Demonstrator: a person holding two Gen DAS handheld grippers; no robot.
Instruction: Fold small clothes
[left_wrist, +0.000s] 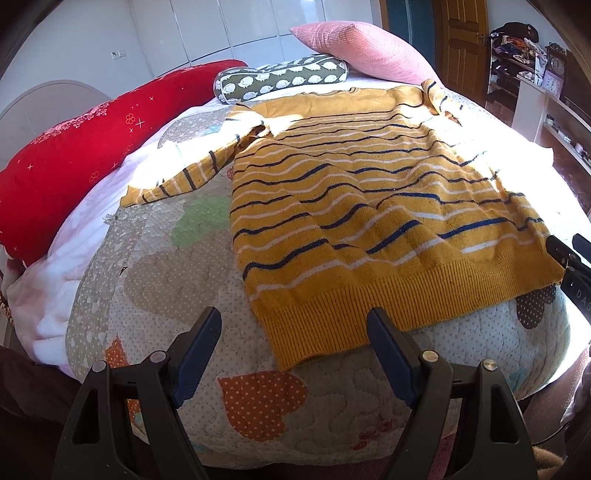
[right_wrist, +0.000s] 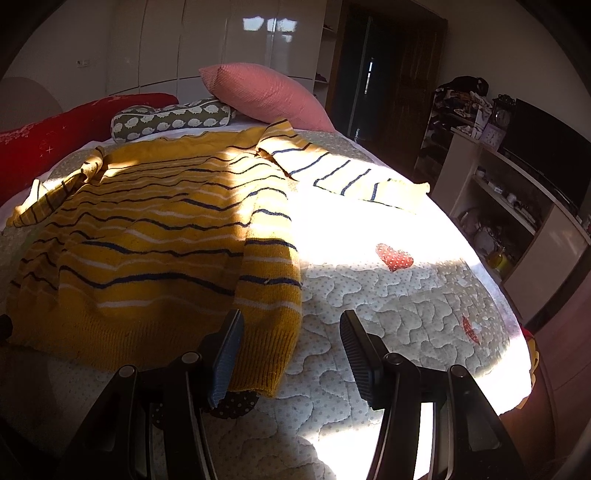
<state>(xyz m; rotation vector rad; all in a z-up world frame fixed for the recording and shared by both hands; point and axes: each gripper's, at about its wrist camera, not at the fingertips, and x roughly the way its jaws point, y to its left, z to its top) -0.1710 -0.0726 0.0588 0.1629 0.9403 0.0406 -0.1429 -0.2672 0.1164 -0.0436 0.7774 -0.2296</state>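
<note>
Mustard striped sweater (left_wrist: 354, 206) lies flat on the quilted bed (left_wrist: 177, 258), sleeves out. Left gripper (left_wrist: 295, 332) and right gripper (right_wrist: 291, 332) both gape over its hem, holding nothing.

One sweater (left_wrist: 369, 206), three pillows (left_wrist: 362, 48), two hand-held grippers (left_wrist: 291, 343).

Quilted bed (left_wrist: 184, 266), striped yellow sweater (left_wrist: 351, 192) spread flat, pillows at head
</note>
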